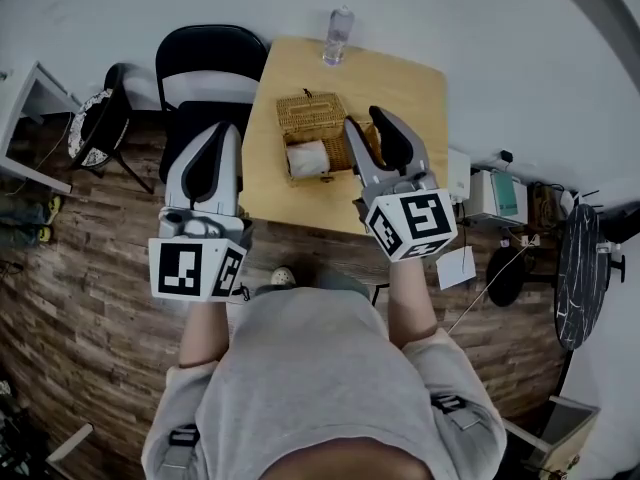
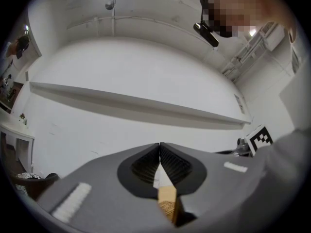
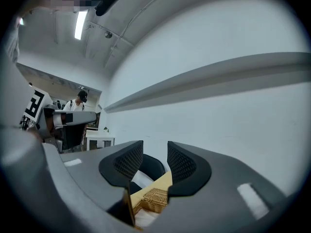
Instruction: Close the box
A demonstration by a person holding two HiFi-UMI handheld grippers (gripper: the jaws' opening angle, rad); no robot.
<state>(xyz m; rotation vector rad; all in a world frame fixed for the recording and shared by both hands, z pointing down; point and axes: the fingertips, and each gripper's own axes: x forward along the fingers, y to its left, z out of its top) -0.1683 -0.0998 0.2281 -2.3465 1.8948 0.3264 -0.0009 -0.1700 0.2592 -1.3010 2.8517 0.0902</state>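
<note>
An open wicker box point(image 1: 315, 138) stands on the small wooden table point(image 1: 400, 88), its lid point(image 1: 311, 111) tipped back and a white bundle point(image 1: 308, 158) inside. My right gripper point(image 1: 364, 118) hovers just right of the box, open, with nothing between its pads. From the right gripper view point(image 3: 155, 152) the box point(image 3: 153, 198) shows below the jaws. My left gripper point(image 1: 226, 130) is left of the table, over the floor beside a black chair point(image 1: 205, 68). In the left gripper view point(image 2: 159, 145) its tips touch, shut on nothing.
A clear plastic bottle point(image 1: 338, 36) stands at the table's far edge. A round stool point(image 1: 95, 128) is further left. White devices point(image 1: 495, 196) and a dark round stand point(image 1: 578, 273) lie on the floor to the right. A person point(image 3: 77, 101) stands far off.
</note>
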